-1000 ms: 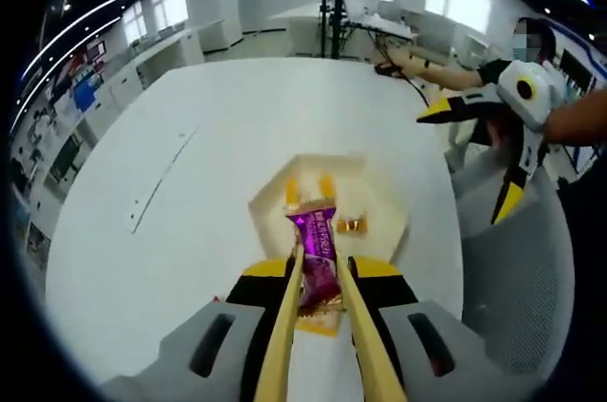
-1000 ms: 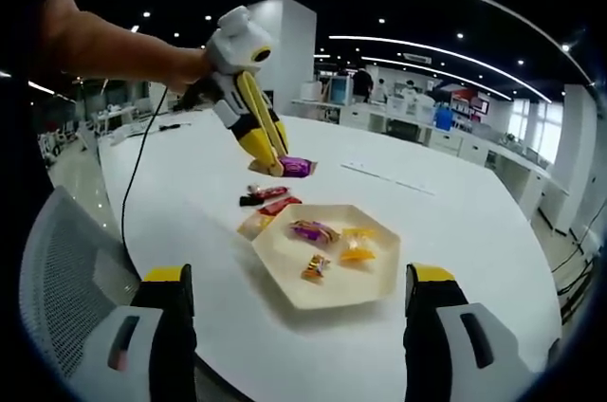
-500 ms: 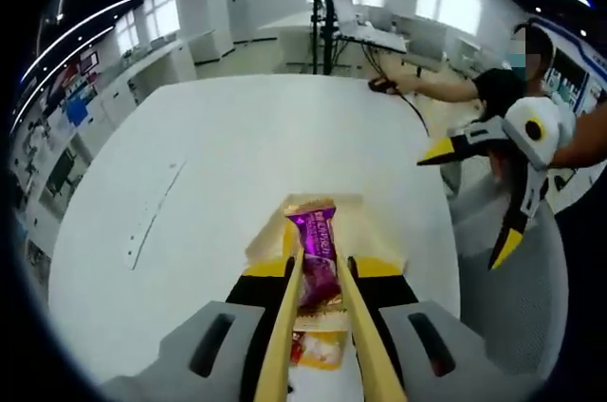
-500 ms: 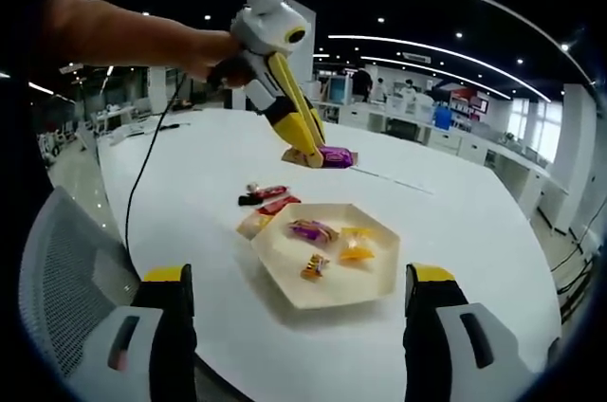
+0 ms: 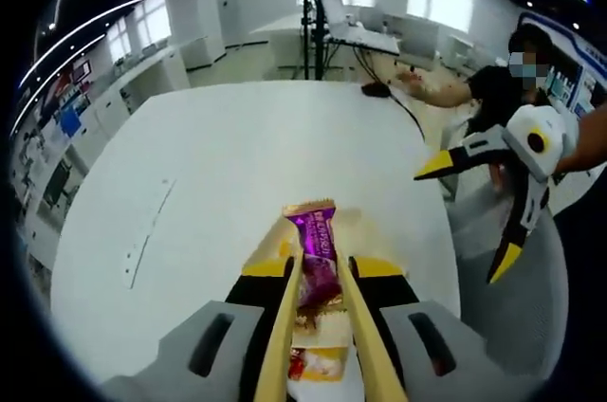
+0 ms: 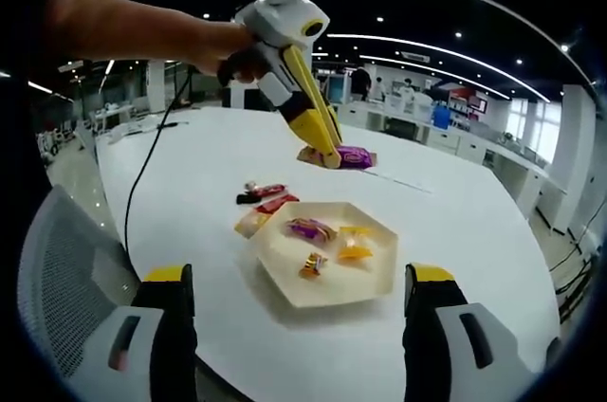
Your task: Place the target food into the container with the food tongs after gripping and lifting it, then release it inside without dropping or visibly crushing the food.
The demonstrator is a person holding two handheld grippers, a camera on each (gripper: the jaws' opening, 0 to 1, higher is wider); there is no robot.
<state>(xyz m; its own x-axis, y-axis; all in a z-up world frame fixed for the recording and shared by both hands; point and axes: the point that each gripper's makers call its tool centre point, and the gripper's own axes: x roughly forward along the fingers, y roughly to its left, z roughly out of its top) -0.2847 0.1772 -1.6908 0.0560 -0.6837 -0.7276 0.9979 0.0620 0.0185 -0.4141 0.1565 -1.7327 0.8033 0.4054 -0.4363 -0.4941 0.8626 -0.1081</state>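
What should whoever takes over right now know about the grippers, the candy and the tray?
Left gripper: shut on the tongs, which pinch the purple candy, lifted above the table.
Right gripper: open, holding nothing, low in front of the tray.
Tray: three wrapped candies inside; more candies lie beside it on the table.
Done: grip and lift.
Left: bring the purple candy over the tray, lower, release gently.
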